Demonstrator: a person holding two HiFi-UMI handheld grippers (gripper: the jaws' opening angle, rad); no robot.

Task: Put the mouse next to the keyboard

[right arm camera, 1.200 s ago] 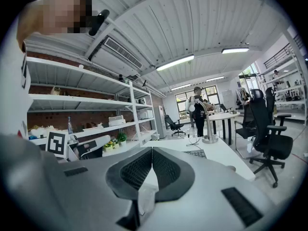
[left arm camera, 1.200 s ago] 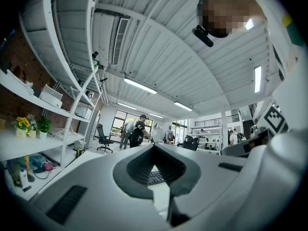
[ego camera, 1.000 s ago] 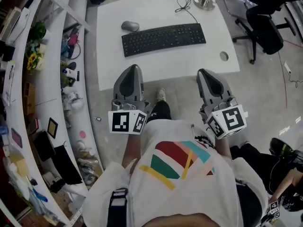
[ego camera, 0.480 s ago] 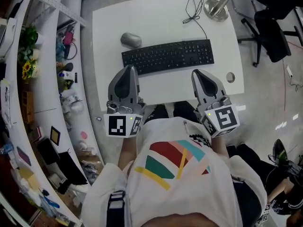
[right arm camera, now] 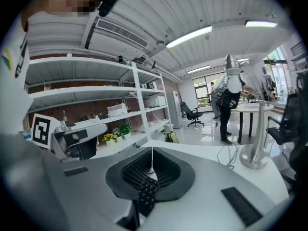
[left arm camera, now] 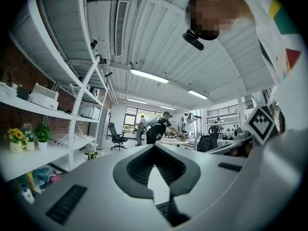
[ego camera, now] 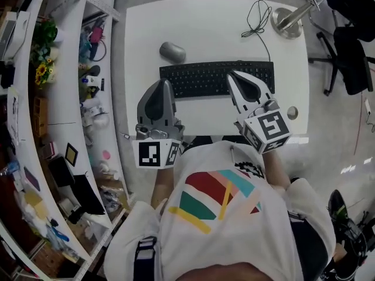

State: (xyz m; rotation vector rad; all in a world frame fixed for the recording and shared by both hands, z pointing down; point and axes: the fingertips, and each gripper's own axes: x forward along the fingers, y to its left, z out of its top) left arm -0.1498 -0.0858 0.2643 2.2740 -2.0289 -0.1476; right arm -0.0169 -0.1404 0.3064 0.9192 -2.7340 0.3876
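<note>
A grey mouse [ego camera: 173, 52] lies on the white table [ego camera: 199, 22], just beyond the left end of the black keyboard [ego camera: 205, 79]. My left gripper [ego camera: 162, 83] hovers at the table's near edge, short of the keyboard's left end, with its jaws shut on nothing. Also shut and holding nothing, my right gripper [ego camera: 233, 74] reaches over the keyboard's right half. Between each pair of jaws a few keyboard keys [left arm camera: 166, 208] [right arm camera: 147, 195] show. The mouse is hidden in both gripper views.
A metal lamp base [ego camera: 288, 23] and a black cable [ego camera: 258, 15] sit at the table's far right. A round cable hole [ego camera: 292, 113] is near the right edge. Cluttered shelves [ego camera: 64, 75] run along the left. An office chair [ego camera: 351, 45] stands to the right.
Both grippers have moved forward from in front of the table to over it. The right one now reaches above the keyboard. Their jaws stayed shut.
</note>
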